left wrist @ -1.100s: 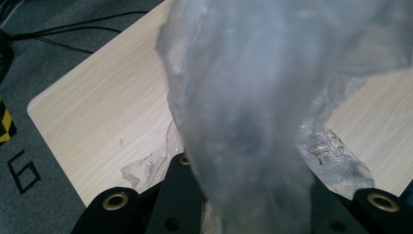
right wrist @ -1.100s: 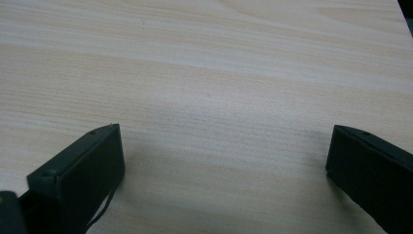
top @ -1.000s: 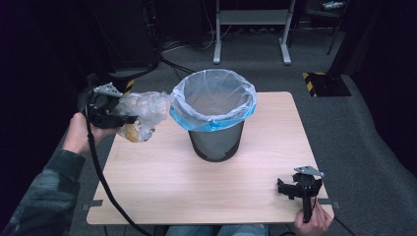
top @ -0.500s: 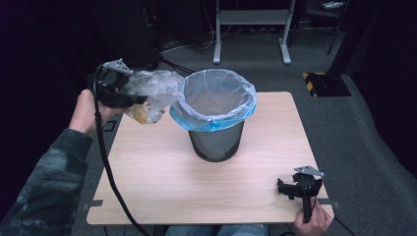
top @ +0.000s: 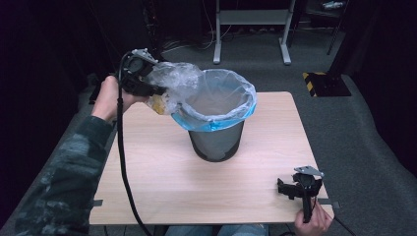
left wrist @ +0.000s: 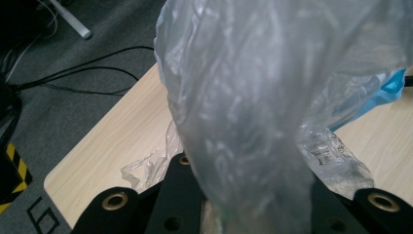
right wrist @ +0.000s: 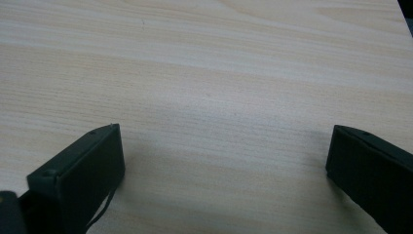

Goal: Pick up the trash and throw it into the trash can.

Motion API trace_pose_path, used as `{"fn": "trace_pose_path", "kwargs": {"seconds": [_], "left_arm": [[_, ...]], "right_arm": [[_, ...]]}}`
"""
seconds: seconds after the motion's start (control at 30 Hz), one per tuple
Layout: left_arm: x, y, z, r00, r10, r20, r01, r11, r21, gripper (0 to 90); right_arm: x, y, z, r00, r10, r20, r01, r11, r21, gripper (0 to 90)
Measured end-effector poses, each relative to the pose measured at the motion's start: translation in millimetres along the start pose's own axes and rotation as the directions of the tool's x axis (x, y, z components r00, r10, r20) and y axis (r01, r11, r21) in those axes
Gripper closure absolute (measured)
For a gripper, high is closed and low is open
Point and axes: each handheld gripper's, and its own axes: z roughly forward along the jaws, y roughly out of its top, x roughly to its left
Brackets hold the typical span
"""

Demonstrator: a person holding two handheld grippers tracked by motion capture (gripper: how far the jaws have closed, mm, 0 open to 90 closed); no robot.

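My left tool [top: 156, 91] is clamped on a crumpled clear plastic bag [top: 176, 83], holding it up against the near rim of the lined bin [top: 216, 142]; dropping it inside remains. My right tool [top: 289, 189] rests wide open and empty on the desk [top: 157, 172].

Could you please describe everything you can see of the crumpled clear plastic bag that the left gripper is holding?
The clear plastic bag is thin, glossy and heavily crumpled, with something yellowish-brown showing through its lower part. The left gripper is shut on it and holds it in the air at the left rim of the lined waste bin, against the blue liner's edge. In the left gripper view it rises between the jaws as a wrinkled, cloudy film.
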Motion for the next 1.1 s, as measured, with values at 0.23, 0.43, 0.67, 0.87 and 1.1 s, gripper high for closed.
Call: {"fn": "trace_pose_path", "kwargs": {"seconds": [0.23, 0.43, 0.67, 0.87, 1.1], "left_arm": [[3.3, 25.1, 27.4, 0.9992, -0.016, 0.036, 0.015, 0.9998, 0.011, 81.7], [-0.8, 42.9, 53.7, 0.9979, -0.013, 0.064, 0.012, 0.9998, 0.019, 81.5], [-8.4, 59.7, 81.2, 0.996, -0.001, 0.089, -0.002, 0.9995, 0.031, 81.1], [-16.3, 71.4, 110.1, 0.9951, 0.008, 0.099, -0.013, 0.9986, 0.051, 80.4], [-17.6, 72.7, 123.1, 0.9971, -0.007, 0.076, 0.001, 0.9969, 0.078, 54.0]], "right_arm": [[0.0, 0.0, 0.0, 1.0, 0.0, 0.0, 0.0, 1.0, 0.0, 0.0], [0.0, 0.0, 0.0, 1.0, 0.0, 0.0, 0.0, 1.0, 0.0, 0.0], [0.0, 0.0, 0.0, 1.0, 0.0, 0.0, 0.0, 1.0, 0.0, 0.0], [0.0, 0.0, 0.0, 1.0, 0.0, 0.0, 0.0, 1.0, 0.0, 0.0], [0.0, 0.0, 0.0, 1.0, -0.001, 0.0, 0.001, 1.0, -0.001, 0.0]]}}
